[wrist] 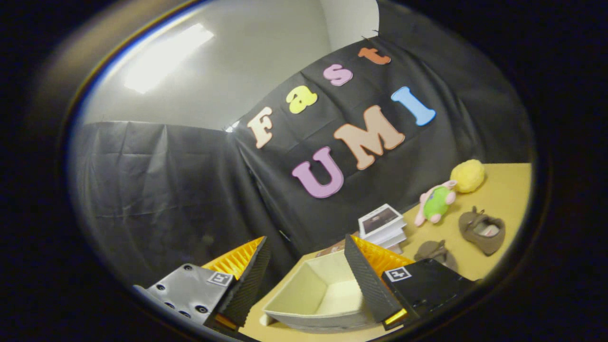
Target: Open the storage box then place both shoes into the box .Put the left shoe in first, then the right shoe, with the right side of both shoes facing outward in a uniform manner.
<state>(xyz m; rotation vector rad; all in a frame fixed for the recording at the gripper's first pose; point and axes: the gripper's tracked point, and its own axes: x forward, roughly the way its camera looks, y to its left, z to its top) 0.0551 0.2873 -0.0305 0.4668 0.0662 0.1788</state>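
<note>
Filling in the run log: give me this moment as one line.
gripper: open, holding nothing | storage box: open, nothing visible inside, between the fingers | shoes: on table beyond box | step: first shoe not yet picked

one jaw of the gripper (306,280) hides part of the storage box (313,297) and the nearer shoe (434,251).

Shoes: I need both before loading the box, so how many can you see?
2. One shoe lies on the table beyond the gripper, past the storage box. The other shoe is nearer, partly hidden behind a finger.
</note>
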